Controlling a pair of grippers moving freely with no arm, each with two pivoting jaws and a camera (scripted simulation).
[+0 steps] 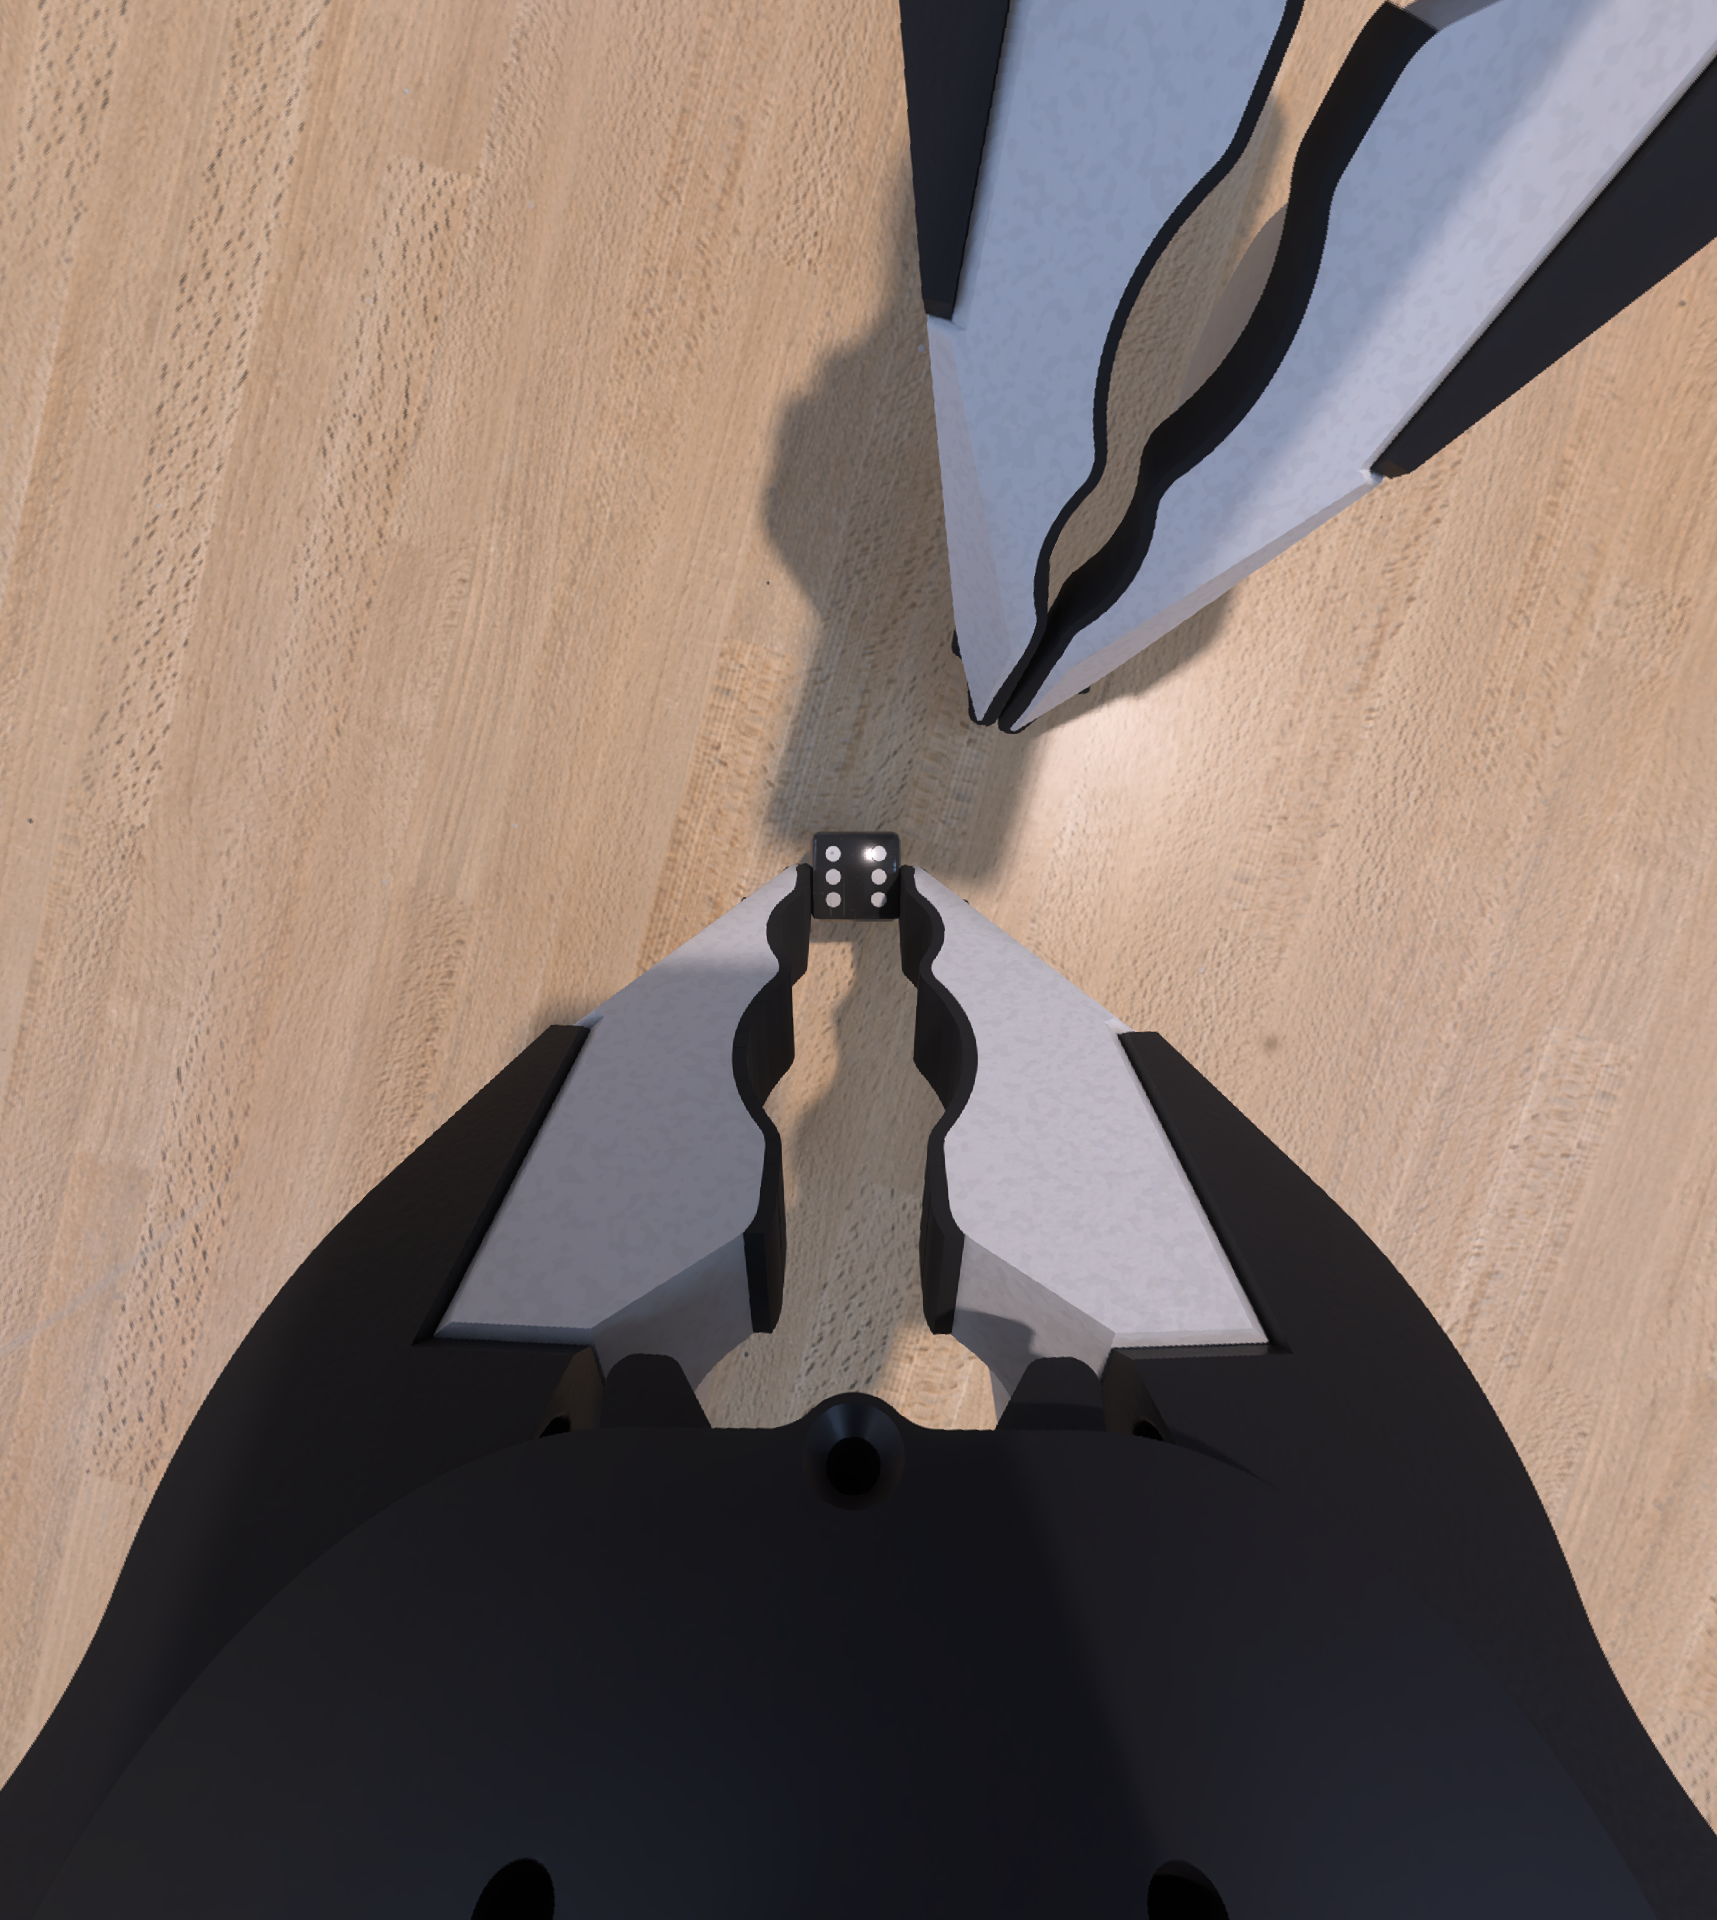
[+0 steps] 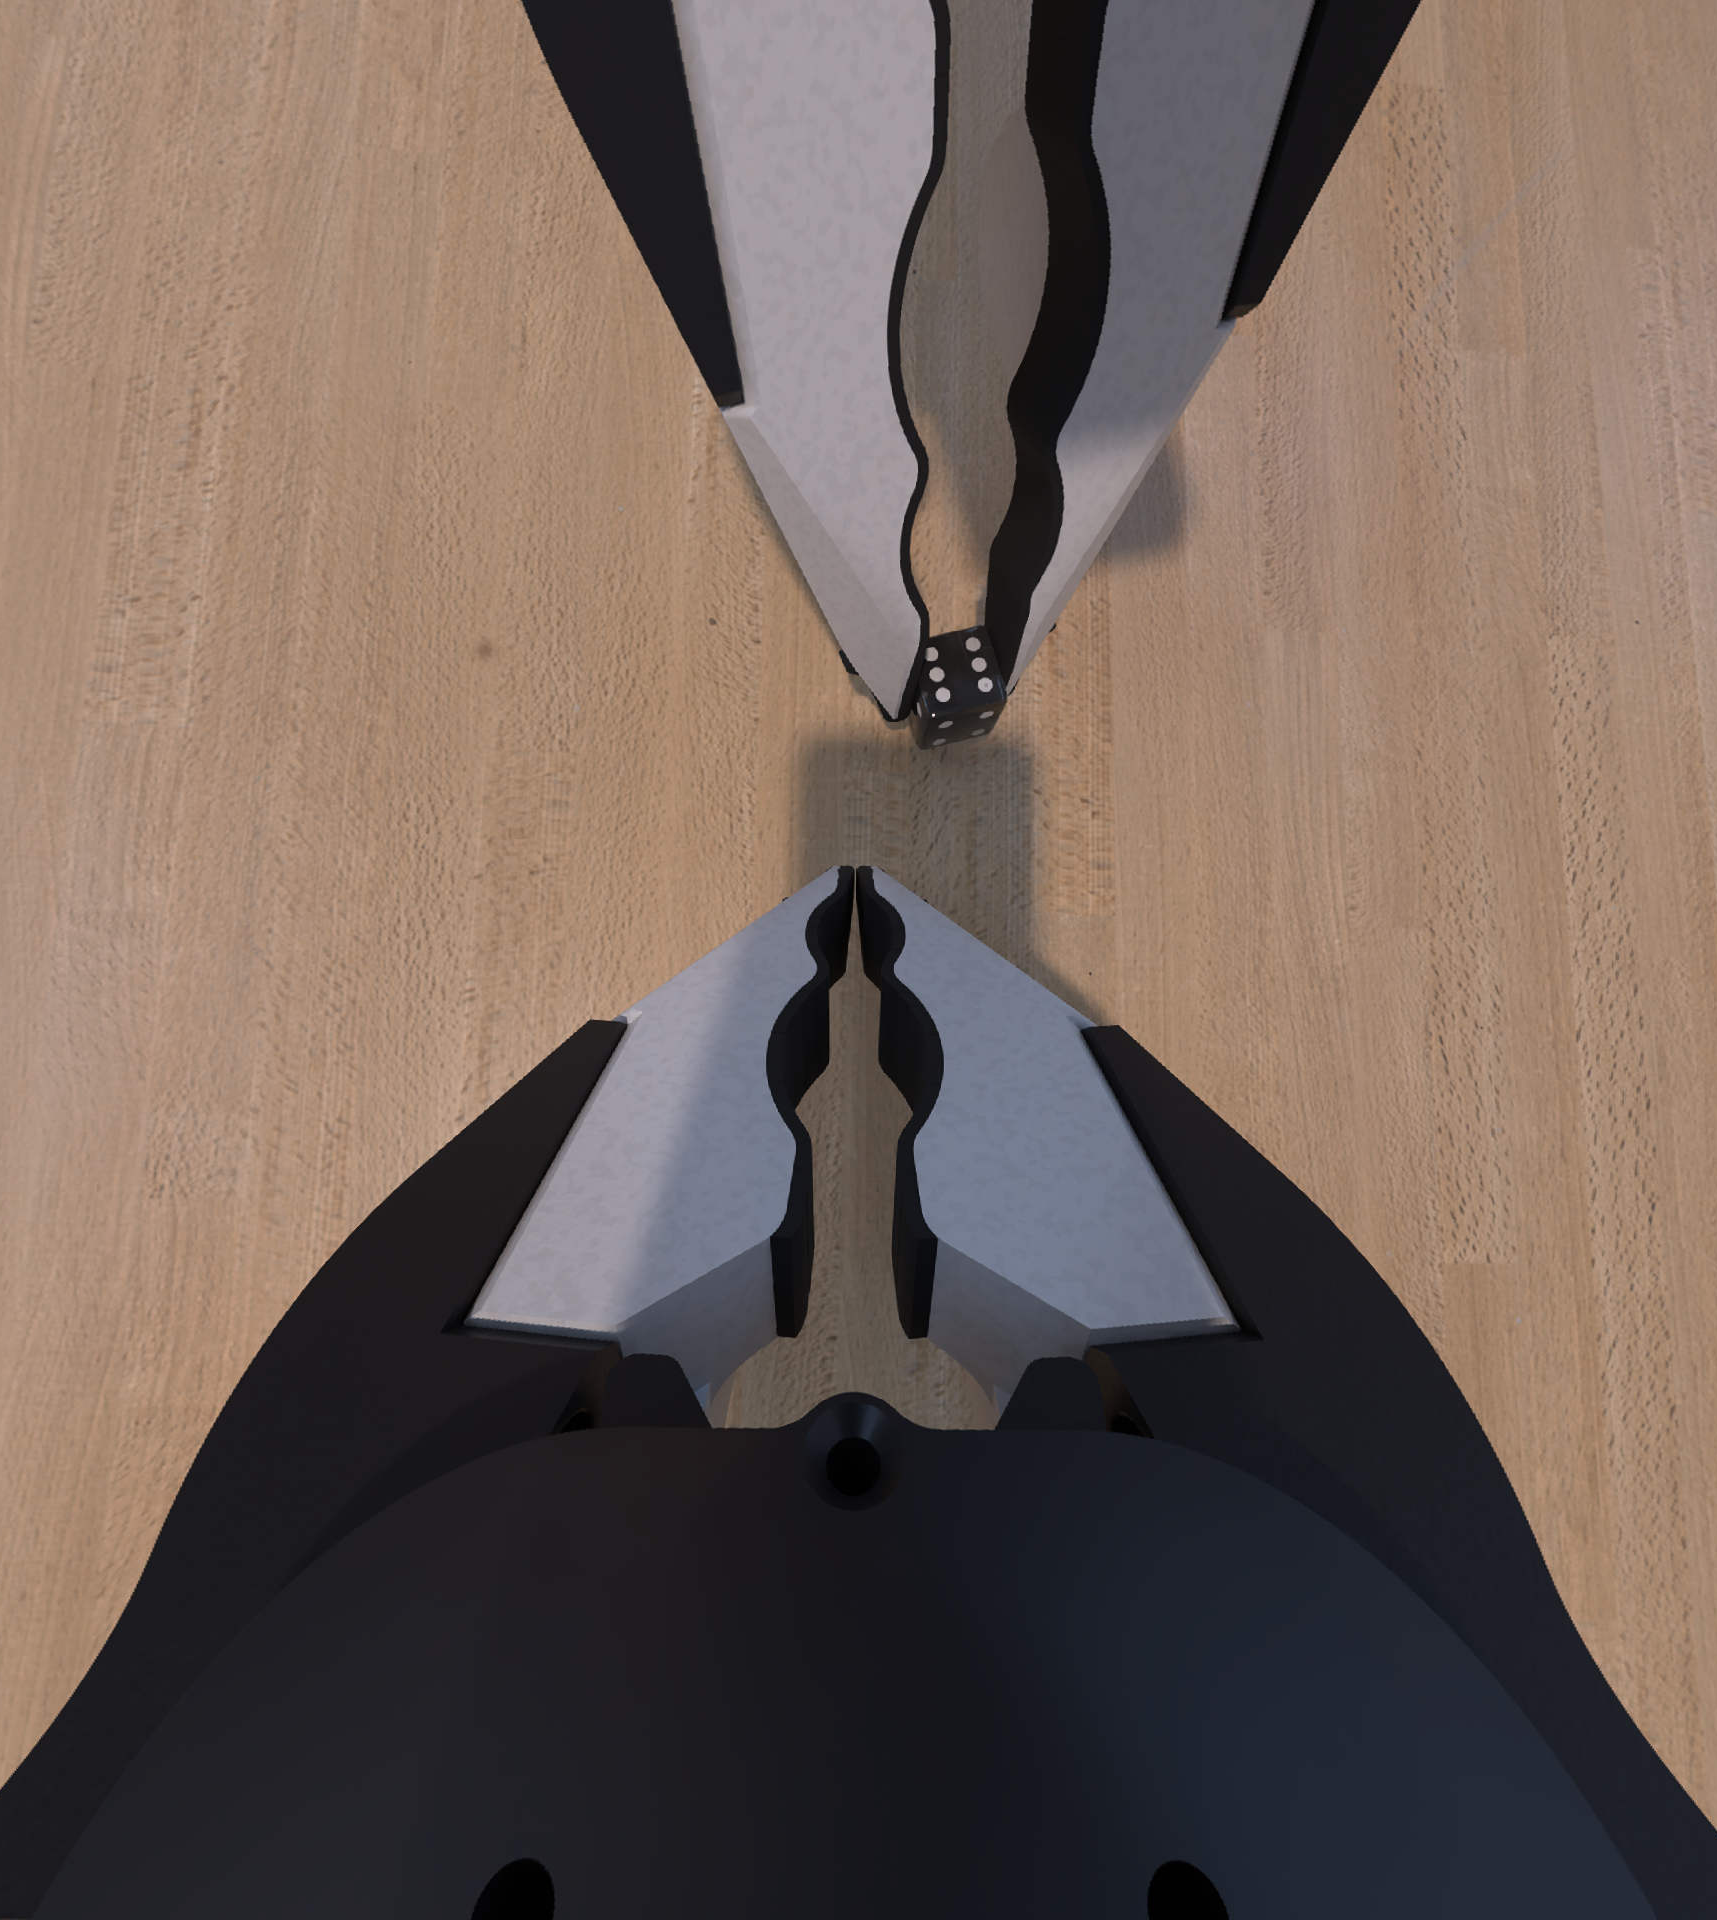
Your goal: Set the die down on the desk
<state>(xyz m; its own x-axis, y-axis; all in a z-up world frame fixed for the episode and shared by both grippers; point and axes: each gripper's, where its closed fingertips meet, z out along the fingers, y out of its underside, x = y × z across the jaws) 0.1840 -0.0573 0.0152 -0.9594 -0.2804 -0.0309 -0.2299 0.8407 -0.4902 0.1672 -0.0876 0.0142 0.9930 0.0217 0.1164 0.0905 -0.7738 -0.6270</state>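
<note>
Left gripper has its jaws pinched on the black die at the very tips, six-pip face toward the camera; die sits low over the light wood table, contact with it unclear. Right gripper jaws fully closed, holding nothing; its tips near the die, not touching.

On my left feed I see a soft grey shadow lying on the table, and a small dark speck in the wood grain off to one side.
</note>
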